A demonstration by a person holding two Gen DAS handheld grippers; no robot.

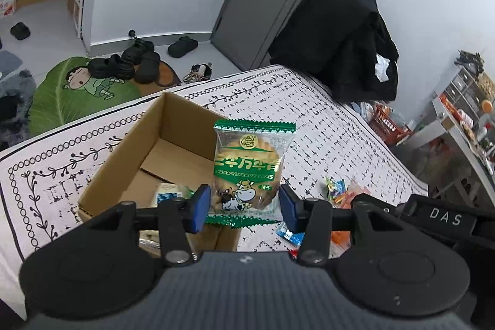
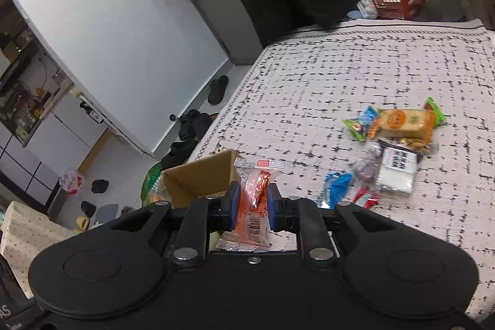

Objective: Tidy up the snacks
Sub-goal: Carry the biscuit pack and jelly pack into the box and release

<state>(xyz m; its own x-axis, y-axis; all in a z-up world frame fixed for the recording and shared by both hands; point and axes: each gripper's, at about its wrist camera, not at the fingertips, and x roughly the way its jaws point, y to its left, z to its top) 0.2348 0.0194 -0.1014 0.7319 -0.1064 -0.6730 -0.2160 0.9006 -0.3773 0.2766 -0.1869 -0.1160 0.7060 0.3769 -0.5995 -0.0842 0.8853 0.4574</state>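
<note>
My left fingers (image 1: 244,204) are squeezing a green cookie pack (image 1: 249,169) by its two sides. The pack is standing up tall between the blue pads, up in the air, right by the near corner of the box (image 1: 130,175). My right fingers (image 2: 253,204) are pinching shut on a thin orange snack pack (image 2: 253,206). It is standing up too, and the box (image 2: 201,178) is just past it, a bit to the left.

The box is sitting open on the worktop (image 1: 309,126) with the patterned cloth. I am seeing a small blue and white pack (image 1: 168,194) lying in it already, so there is lots of room left.

More snacks are waiting on the cloth to the right: a yellow cake pack (image 2: 399,121), a white pack (image 2: 396,172), a blue pack (image 2: 337,184) and some little ones.

I think I am bringing both packs to the box now. To do it well, I should be keeping my squeeze soft, because the cookie can crack. I should be getting each pack all the way over the hole before letting go, not over the wall, or it may tip out. One hand should go first, so my hands are not bumping. Low drops are best.
</note>
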